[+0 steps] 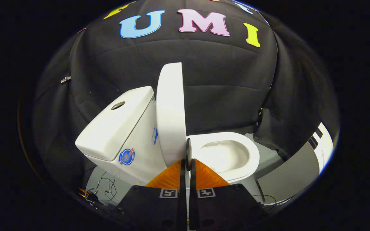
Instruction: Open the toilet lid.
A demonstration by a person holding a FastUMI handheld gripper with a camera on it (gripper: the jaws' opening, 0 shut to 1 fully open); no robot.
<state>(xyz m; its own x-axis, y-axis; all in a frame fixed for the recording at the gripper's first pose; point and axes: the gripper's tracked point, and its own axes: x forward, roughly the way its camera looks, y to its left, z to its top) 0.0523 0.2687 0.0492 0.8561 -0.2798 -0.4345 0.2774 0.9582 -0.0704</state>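
The toilet lid (171,112) stands raised, nearly upright, seen edge-on, its back close against the front of the tank (120,128), which sits to the left of it. To the right of the lid the bowl (236,160) lies uncovered, its white rim a wide oval and the hollow plainly open to the room. The whole toilet looks tilted from where the camera rides.

The gripper (187,160) is down near the hinge end of the toilet lid, just at its lower edge where it meets the bowl. Its two fingers (182,173) are drawn together, with a narrow dark slit left between them. Whether a thin edge is caught in that slit I cannot tell; the tips sit right against the base of the lid.

On the floor to the near left of the tank lie some loose wires (103,189). Far right, beyond the bowl, a grey and white panel (300,170) leans by the dark cloth wall (230,80).
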